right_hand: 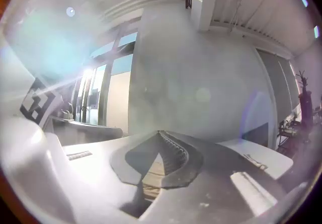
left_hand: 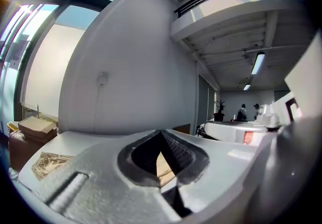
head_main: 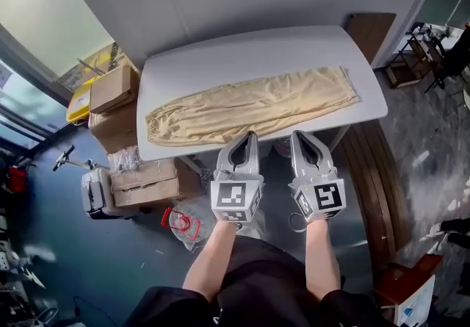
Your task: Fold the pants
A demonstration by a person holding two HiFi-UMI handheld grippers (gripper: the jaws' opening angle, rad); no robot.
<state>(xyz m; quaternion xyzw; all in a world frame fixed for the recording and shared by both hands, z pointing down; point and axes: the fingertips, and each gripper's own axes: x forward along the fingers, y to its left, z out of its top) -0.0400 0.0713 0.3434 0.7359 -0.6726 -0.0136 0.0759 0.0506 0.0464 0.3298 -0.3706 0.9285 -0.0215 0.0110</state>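
Nearest you, your left gripper point(head_main: 252, 136) and right gripper point(head_main: 298, 134) sit side by side and point level at the near edge of the white table point(head_main: 242, 54). Each has its jaws closed tip to tip, with nothing held. Just beyond their tips, the beige pants point(head_main: 250, 105) lie flat along the table, running left to right, untouched. Cardboard boxes point(head_main: 114, 88) are stacked on the floor by its left end.
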